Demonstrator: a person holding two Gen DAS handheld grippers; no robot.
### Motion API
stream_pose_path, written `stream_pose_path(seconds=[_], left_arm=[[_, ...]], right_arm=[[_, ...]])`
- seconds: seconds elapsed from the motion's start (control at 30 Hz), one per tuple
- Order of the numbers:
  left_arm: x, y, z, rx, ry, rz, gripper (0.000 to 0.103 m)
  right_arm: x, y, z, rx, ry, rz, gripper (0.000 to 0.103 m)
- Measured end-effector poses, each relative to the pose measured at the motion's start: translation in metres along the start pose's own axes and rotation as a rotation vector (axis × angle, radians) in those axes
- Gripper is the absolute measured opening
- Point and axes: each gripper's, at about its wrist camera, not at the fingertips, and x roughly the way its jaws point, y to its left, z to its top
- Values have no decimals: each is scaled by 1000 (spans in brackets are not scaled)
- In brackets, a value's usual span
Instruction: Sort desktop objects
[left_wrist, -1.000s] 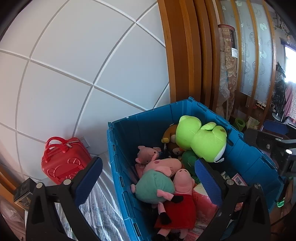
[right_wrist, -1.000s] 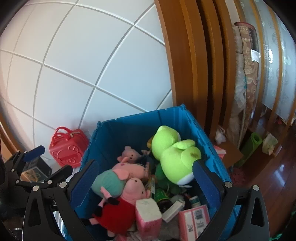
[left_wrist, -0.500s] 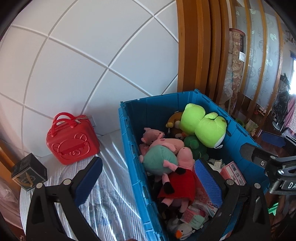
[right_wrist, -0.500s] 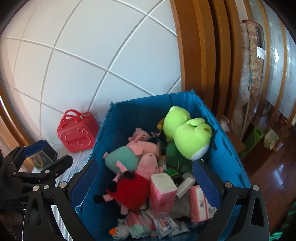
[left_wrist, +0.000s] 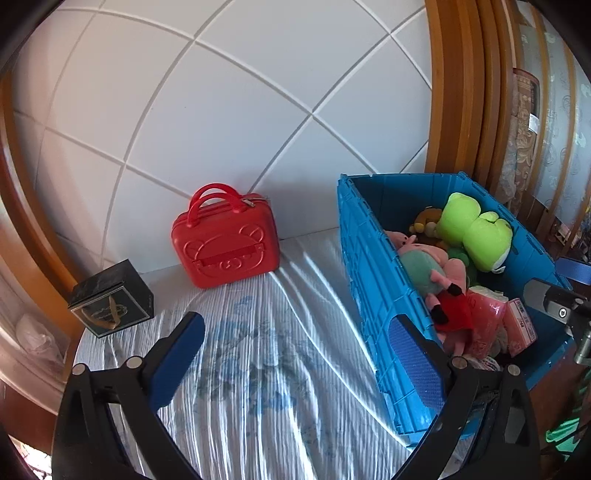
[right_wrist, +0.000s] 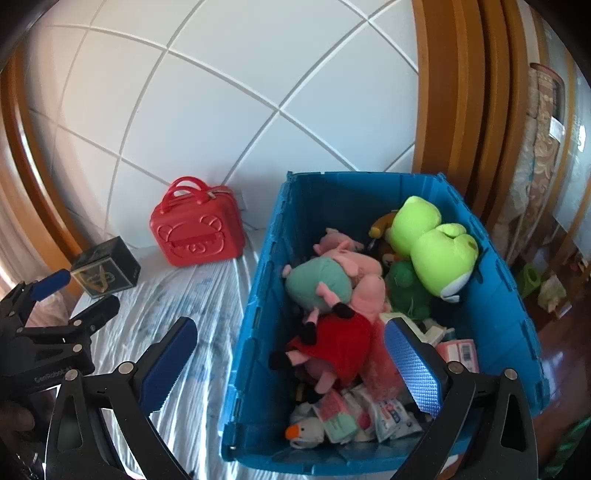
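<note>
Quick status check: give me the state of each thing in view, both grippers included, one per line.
left gripper: open, empty, over the table cover
right gripper: open, empty, over the near end of the bin
blue bin: no lid on, filled with toys and packets
red case: closed, upright, handles up
black box: closed, upright, left of the case
green frog plush: lying on top of the pile in the bin

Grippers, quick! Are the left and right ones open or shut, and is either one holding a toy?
Left gripper: jaws open, holding nothing.
Right gripper: jaws open, holding nothing.
</note>
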Motion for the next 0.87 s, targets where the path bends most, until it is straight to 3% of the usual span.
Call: stream_pose_path(seconds=[0.4,0.87], left_arm=[[-11,62,-36,-50,44,84,101],[-15,77,-51,-78,46,95,102]], right_arm=[[-4,51,-18,-45,29,45,103],[-2,72,-28,-64,57,56,103]])
